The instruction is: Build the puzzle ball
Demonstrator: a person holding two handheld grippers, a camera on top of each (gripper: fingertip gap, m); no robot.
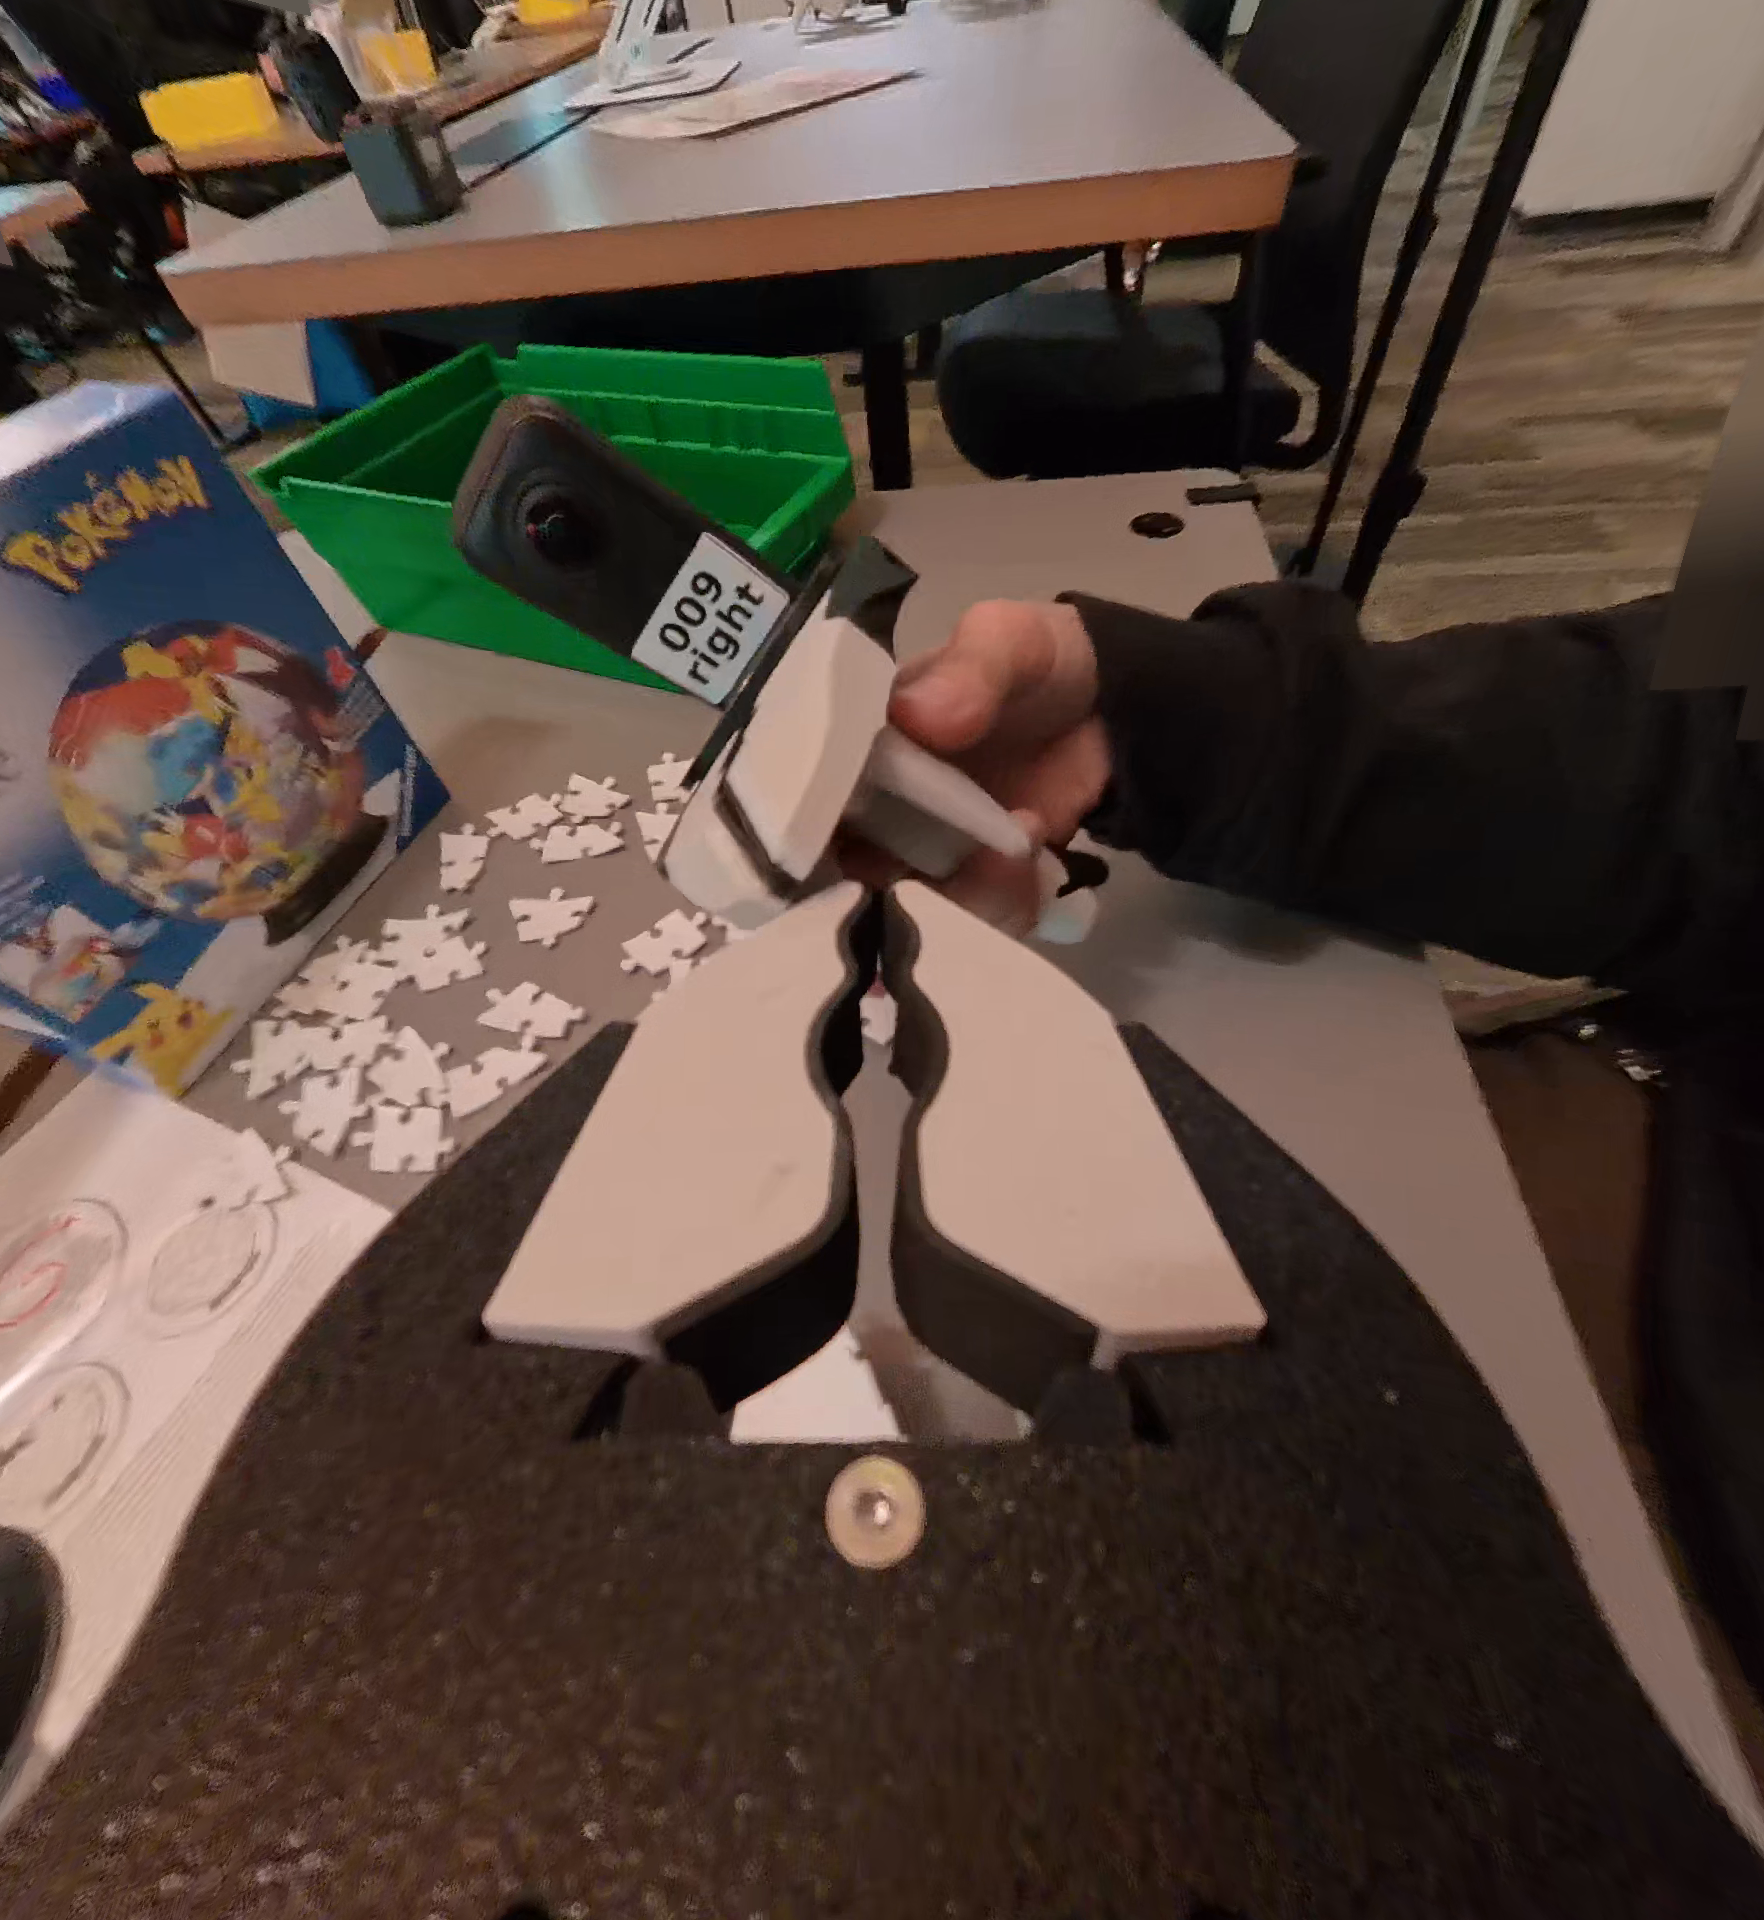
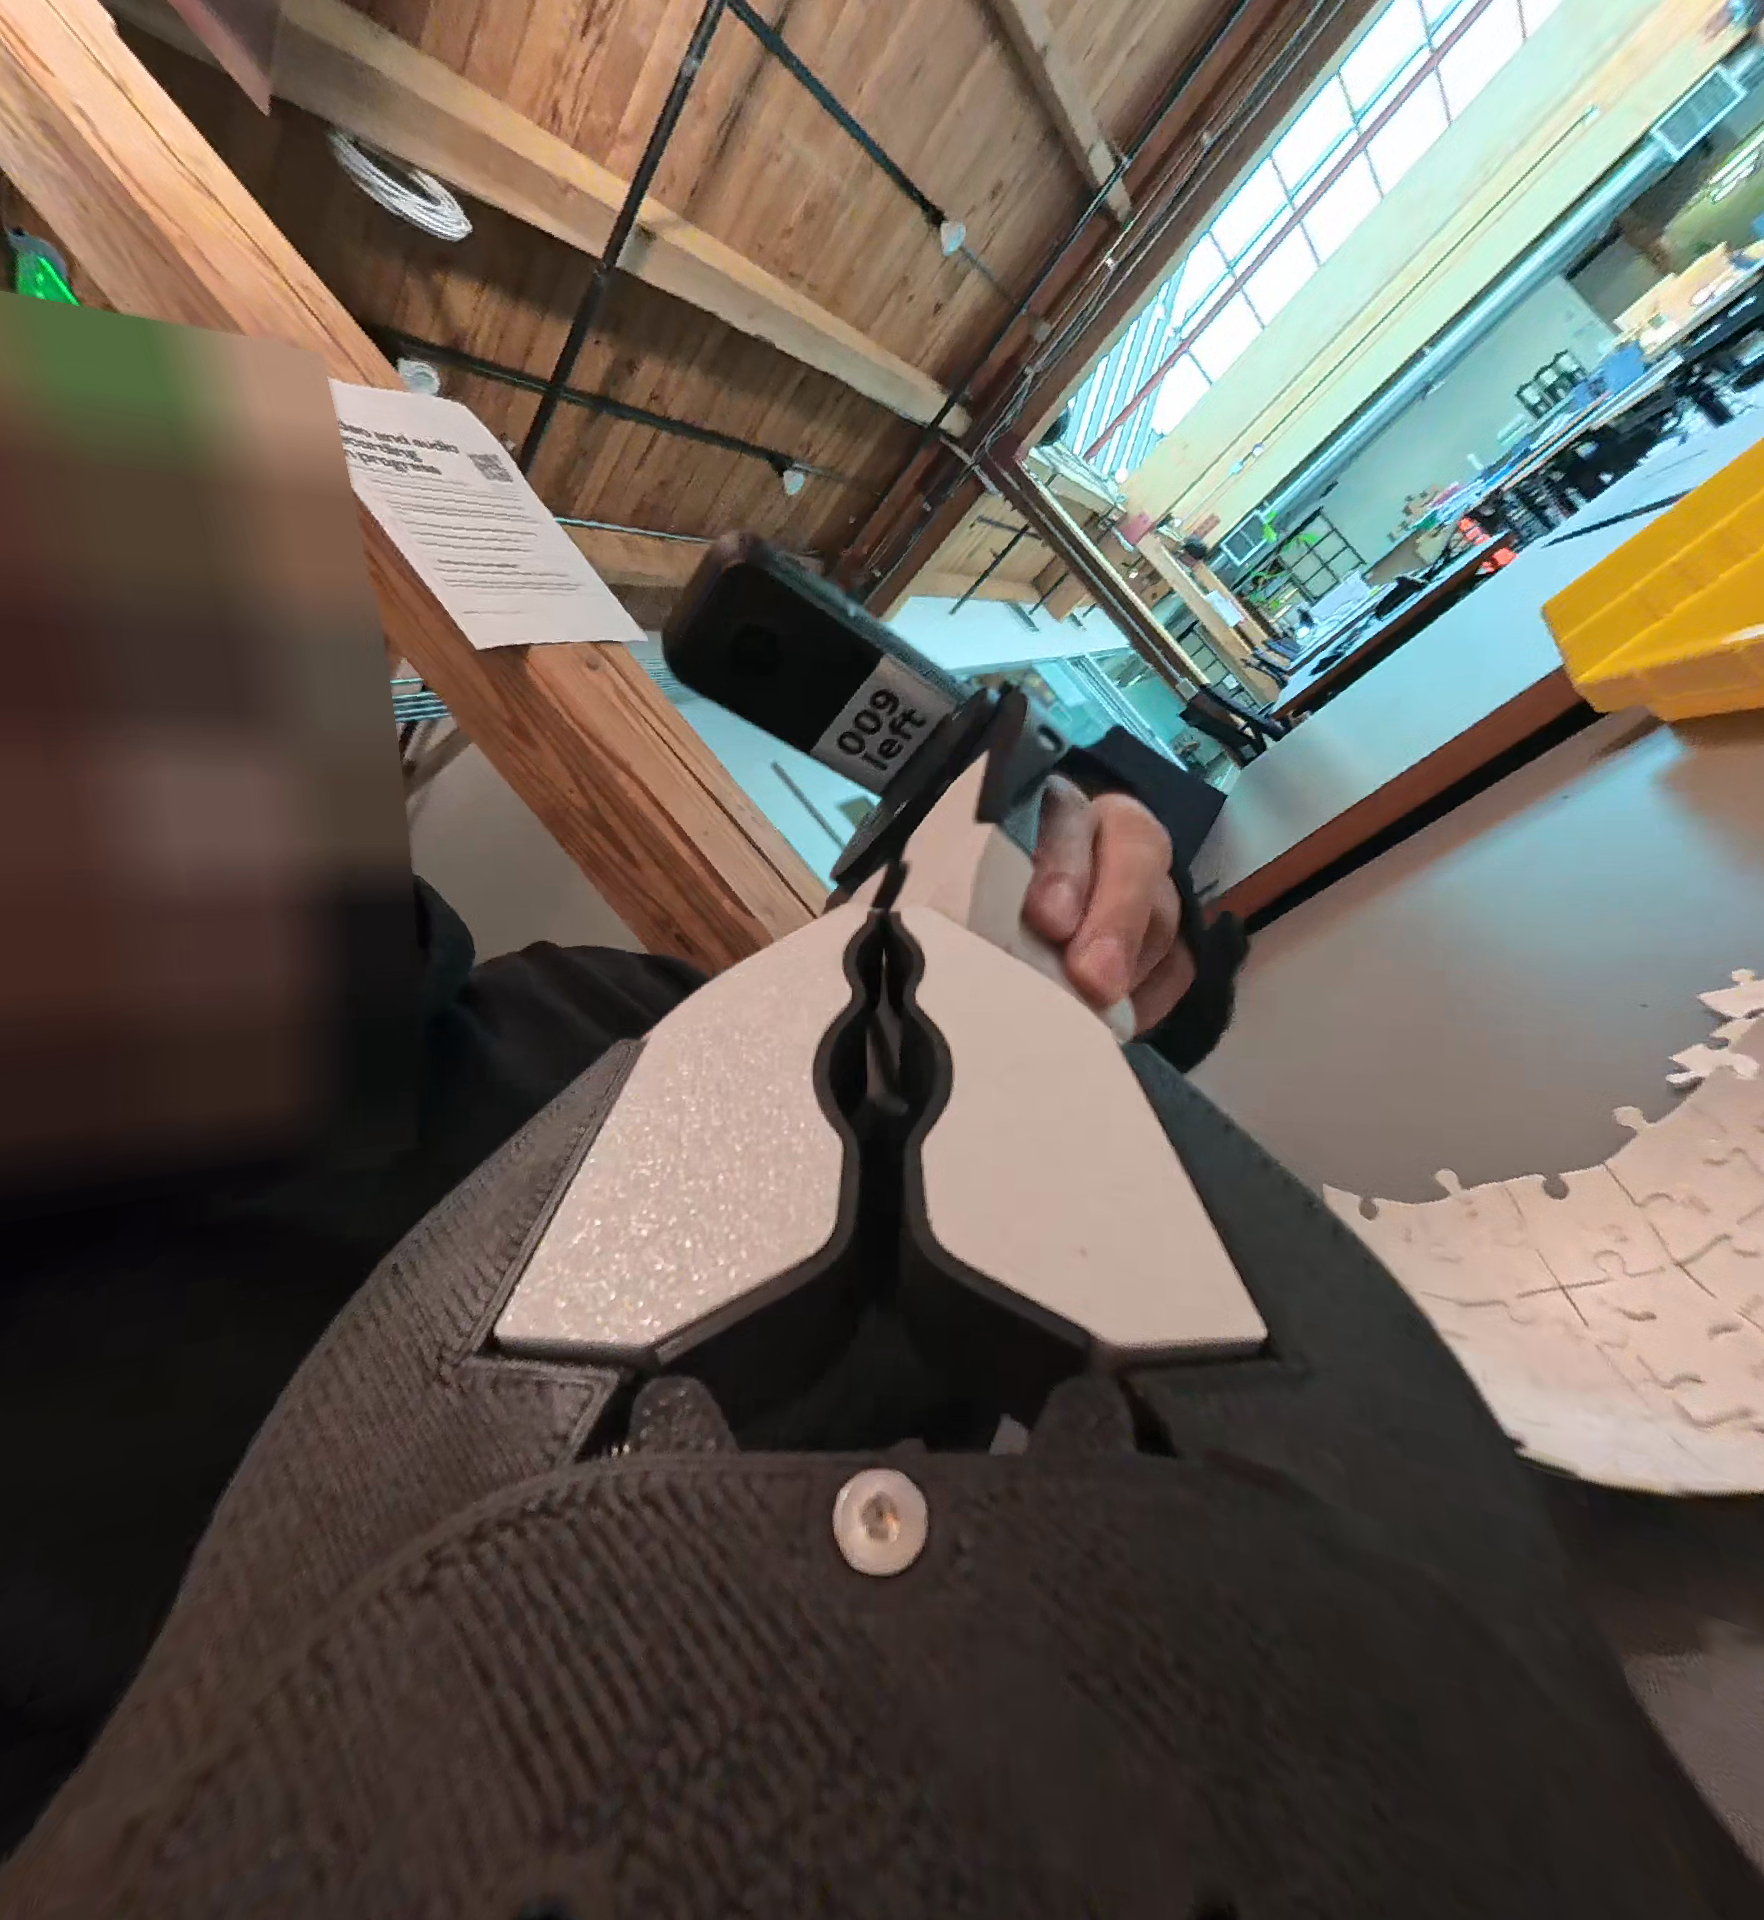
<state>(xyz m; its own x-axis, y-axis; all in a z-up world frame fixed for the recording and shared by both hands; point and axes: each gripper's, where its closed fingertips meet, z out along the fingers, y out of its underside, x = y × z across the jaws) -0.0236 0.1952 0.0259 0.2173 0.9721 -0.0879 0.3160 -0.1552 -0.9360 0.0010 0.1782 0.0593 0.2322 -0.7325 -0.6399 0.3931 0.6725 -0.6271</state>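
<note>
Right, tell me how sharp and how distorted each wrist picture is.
Left wrist view: wide-angle bending stretches the table edge; the paper sheet at lower left is smeared by motion blur, while the loose puzzle pieces stay fairly crisp. Right wrist view: strongly tilted, the bright windows look washed out, and the assembled puzzle section is soft towards the frame edge.

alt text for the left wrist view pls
The left gripper, its white fingers nearly shut, points at the right gripper held in a dark-sleeved hand above a grey table. Loose white puzzle pieces lie scattered left of them, beside a blue puzzle box and a green plastic bin.
</note>
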